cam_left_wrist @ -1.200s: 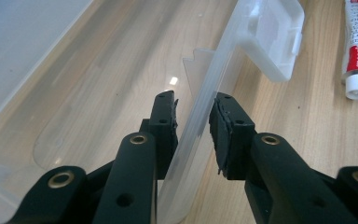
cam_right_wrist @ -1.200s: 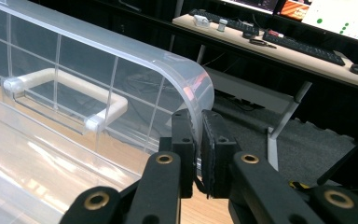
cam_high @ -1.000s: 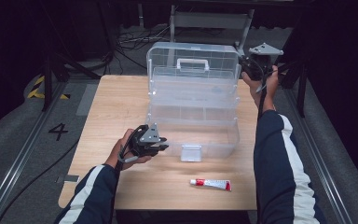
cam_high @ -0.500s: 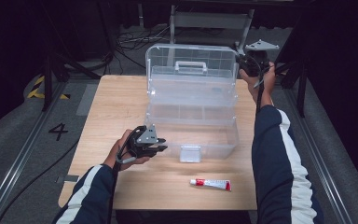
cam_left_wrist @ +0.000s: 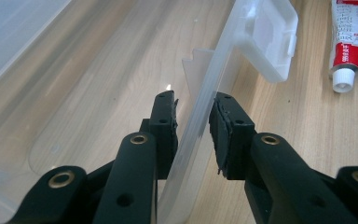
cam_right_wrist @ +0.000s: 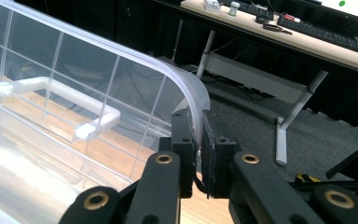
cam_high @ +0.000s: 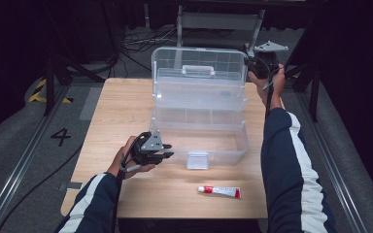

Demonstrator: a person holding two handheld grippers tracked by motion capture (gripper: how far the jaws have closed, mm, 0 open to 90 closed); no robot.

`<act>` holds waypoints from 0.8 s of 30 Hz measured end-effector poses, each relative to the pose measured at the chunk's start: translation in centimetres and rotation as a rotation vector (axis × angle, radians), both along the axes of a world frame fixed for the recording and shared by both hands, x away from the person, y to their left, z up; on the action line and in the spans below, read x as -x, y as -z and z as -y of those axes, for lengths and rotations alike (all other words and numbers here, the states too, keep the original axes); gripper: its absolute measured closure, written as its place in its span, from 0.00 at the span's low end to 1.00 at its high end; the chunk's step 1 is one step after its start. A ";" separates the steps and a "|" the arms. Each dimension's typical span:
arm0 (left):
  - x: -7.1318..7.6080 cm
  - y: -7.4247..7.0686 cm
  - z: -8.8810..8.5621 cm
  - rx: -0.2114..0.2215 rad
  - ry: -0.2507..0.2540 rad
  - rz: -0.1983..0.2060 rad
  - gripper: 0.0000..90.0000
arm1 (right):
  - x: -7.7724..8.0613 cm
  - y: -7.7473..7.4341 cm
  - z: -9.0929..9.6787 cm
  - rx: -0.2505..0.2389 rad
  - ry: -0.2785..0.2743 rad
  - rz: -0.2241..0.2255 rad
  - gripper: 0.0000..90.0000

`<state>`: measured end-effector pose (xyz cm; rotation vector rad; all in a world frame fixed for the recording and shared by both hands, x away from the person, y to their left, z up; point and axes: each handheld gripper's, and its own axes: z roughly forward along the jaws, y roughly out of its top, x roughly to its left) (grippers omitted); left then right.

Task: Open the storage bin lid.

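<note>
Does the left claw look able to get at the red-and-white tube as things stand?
Probably yes, once it lets go: the left claw straddles the box's front wall, and bare table lies between it and the tube.

Left gripper point(cam_left_wrist: 193, 114) straddling front wall point(cam_left_wrist: 205, 107) of clear box, jaws either side; latch point(cam_left_wrist: 272, 39) beyond; red-and-white tube point(cam_left_wrist: 347, 39) lying on wooden table point(cam_left_wrist: 298, 112).

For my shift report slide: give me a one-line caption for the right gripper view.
Right gripper clamped on the rounded corner of the clear box's raised lid, white handle behind it.
</note>
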<state>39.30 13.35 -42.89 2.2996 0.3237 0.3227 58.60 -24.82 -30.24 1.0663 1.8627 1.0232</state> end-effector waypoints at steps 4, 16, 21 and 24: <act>0.0 0.0 0.0 0.001 -0.001 0.000 0.79 | -0.4 0.1 0.0 0.006 -0.003 -0.008 0.94; 0.2 0.1 0.1 0.007 -0.021 0.006 0.78 | -1.6 0.5 -0.1 0.019 -0.003 -0.029 0.93; 0.2 0.2 0.1 0.007 -0.020 0.006 0.78 | -2.3 0.9 -0.1 0.015 0.006 -0.043 0.93; 0.2 0.2 0.1 0.007 -0.022 0.010 0.78 | -2.7 1.1 -0.2 0.016 0.007 -0.051 0.93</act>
